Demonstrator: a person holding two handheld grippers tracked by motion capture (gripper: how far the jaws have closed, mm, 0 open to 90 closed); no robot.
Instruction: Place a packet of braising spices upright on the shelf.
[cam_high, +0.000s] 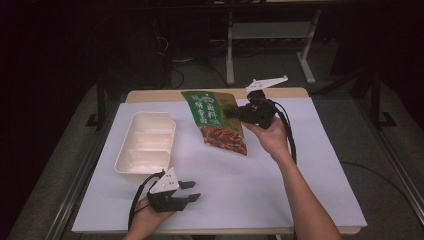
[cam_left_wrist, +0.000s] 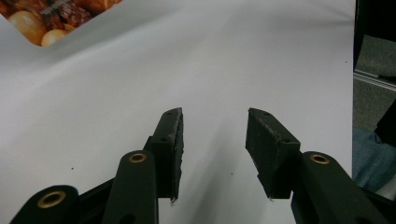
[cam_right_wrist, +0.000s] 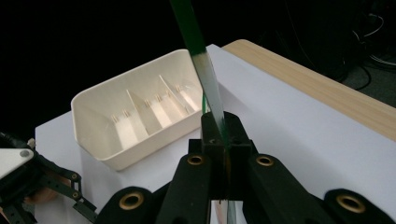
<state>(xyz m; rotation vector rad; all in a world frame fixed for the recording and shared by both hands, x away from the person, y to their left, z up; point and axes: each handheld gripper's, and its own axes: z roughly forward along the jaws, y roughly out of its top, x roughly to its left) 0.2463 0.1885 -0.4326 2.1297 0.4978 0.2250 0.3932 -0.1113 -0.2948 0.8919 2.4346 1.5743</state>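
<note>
Snack bag (cam_high: 216, 121), green on top with food pictured at the bottom, hangs in the air over the middle of the white table (cam_high: 280, 190). The right gripper (cam_high: 236, 114) has its two jaws pressed together on the bag's right edge, so the bag is pinched and lifted. The bag's long side runs from about 11 o'clock down to 5 o'clock in the high view. The cream tray (cam_high: 146, 142) with dividers sits at 9 o'clock from the bag, close by but not touching it. I think the bag may go to the tray next, so the right hand would have to move toward 9 o'clock. The left gripper (cam_high: 189, 191) rests at 6 o'clock near the table edge, jaws apart, holding nothing. I count one bag, one tray, two grippers.
</note>
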